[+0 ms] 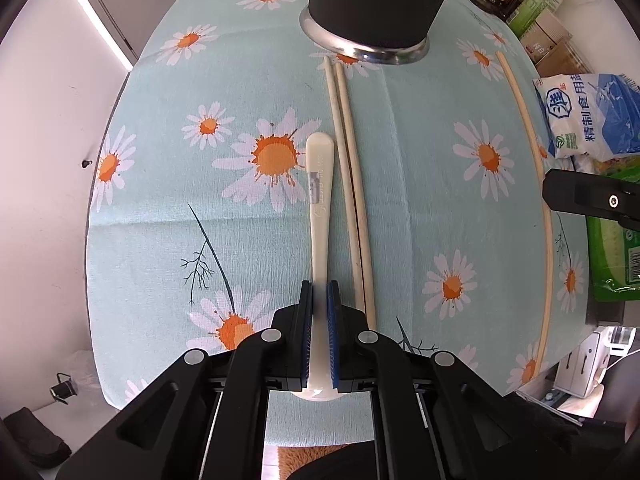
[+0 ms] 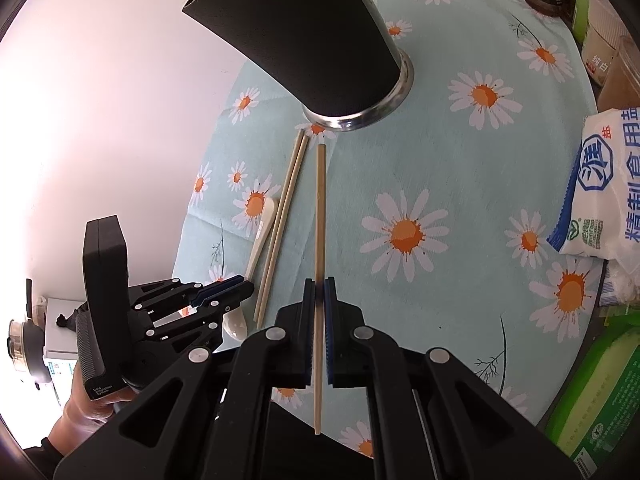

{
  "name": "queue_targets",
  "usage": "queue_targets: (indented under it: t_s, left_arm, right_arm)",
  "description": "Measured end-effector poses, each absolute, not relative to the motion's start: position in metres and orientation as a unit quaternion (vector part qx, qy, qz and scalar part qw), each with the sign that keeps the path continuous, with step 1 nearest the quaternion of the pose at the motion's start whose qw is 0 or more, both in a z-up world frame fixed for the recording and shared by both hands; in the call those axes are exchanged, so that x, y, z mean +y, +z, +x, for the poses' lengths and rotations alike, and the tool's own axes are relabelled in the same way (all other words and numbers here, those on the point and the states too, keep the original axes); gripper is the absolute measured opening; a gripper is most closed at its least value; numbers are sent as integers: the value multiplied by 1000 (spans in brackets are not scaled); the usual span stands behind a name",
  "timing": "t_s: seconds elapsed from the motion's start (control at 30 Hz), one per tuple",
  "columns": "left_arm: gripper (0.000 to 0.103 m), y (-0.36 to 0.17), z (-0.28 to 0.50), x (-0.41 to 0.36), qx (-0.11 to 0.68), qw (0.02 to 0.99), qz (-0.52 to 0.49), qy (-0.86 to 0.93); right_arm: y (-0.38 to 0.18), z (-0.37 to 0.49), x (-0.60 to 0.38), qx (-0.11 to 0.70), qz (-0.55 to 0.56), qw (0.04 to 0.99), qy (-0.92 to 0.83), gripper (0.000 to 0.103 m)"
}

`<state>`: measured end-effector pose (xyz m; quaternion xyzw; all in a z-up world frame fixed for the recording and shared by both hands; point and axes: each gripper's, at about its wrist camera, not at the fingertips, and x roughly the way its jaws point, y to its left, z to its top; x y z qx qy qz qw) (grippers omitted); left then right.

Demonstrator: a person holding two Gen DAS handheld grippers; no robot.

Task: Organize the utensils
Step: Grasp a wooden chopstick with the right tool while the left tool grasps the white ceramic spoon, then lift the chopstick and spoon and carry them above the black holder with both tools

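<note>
Left wrist view: left gripper clamped on white spoon, which lies flat on the daisy tablecloth. Pair of chopsticks just right of the spoon, tips near the black holder.

Right wrist view: right gripper pinched tight on a single chopstick, its tip near the holder. Salt bag at right edge.
</note>
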<state>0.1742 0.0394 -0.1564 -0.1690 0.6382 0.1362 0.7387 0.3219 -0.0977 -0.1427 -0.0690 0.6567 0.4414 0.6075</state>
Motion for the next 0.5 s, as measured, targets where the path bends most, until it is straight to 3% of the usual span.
queue_targets:
  t_s: [0.5]
  left_arm:
    - [6, -122, 162, 72, 579, 787, -198, 80]
  right_arm:
    - [-137, 308, -78, 651, -72, 643, 397, 5]
